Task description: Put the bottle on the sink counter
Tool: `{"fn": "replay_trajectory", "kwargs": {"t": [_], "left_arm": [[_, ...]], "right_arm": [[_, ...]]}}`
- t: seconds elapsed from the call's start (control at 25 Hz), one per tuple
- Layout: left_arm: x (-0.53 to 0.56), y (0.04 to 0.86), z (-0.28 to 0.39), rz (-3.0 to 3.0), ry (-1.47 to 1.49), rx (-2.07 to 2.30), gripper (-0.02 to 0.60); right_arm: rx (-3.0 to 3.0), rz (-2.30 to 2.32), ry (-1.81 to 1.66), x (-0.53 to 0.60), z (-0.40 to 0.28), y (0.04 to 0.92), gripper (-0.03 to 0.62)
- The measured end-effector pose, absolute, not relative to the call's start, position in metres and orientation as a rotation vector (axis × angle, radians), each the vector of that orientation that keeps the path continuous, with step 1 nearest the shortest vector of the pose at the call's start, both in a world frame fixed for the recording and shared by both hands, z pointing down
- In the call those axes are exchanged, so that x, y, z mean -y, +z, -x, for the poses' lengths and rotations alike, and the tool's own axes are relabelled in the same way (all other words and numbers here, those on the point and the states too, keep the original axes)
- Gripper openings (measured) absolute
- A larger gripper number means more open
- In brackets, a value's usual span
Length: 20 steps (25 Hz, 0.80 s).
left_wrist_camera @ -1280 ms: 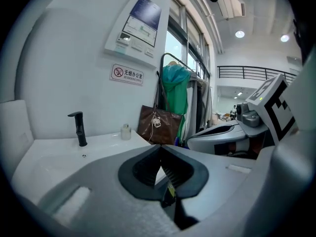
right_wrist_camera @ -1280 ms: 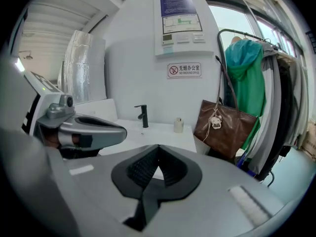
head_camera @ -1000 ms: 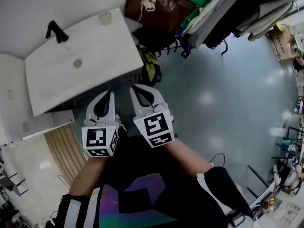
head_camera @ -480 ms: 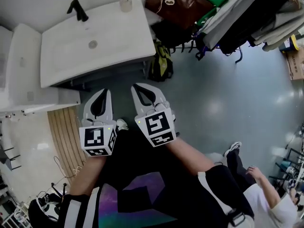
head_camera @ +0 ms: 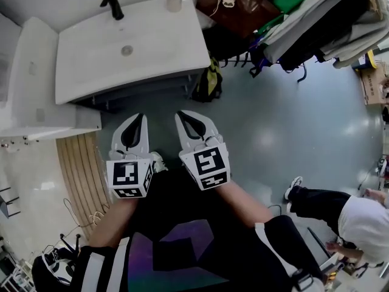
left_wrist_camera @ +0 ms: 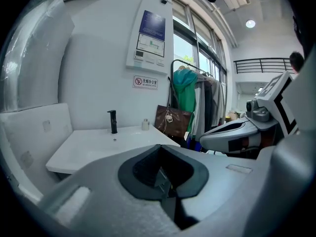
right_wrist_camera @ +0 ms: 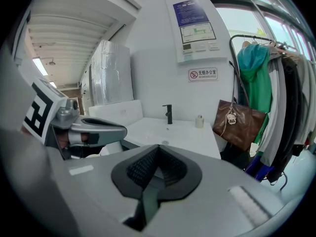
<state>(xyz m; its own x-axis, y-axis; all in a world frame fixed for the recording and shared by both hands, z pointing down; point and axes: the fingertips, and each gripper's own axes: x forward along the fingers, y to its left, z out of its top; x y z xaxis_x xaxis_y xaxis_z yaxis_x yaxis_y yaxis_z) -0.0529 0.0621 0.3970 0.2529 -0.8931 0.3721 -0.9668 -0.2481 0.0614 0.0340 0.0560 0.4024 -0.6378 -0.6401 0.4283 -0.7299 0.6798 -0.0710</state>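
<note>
A small pale bottle (head_camera: 174, 3) stands at the back right corner of the white sink counter (head_camera: 164, 47), to the right of the black faucet (head_camera: 111, 3). The left gripper view shows the bottle (left_wrist_camera: 145, 124) far ahead, and so does the right gripper view, bottle (right_wrist_camera: 199, 121) beside faucet (right_wrist_camera: 169, 113). My left gripper (head_camera: 138, 118) and right gripper (head_camera: 181, 114) hang side by side over the floor, short of the counter's front edge. Both are shut with nothing between the jaws.
A brown handbag (head_camera: 234, 5) hangs right of the counter, with a rack of clothes (head_camera: 316, 17) behind it. A yellow-green bag (head_camera: 209, 81) lies on the floor by the counter. A person (head_camera: 358, 218) crouches at lower right. A slatted wooden mat (head_camera: 79, 175) lies at left.
The counter has shifted rightward and nearer in the head view. A person has come further into view at lower right. Both grippers stay shut and side by side.
</note>
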Motion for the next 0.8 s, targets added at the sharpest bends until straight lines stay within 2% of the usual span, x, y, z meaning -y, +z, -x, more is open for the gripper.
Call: {"fn": "replay_trajectory", "kwargs": {"t": [0.8], "left_arm": [[-0.070,0.396,0.079,-2.333,0.372,1.645,0.002]], "right_arm": [[2.471,-1.164,0.325,-0.068,-0.010,0.402,0.000]]}}
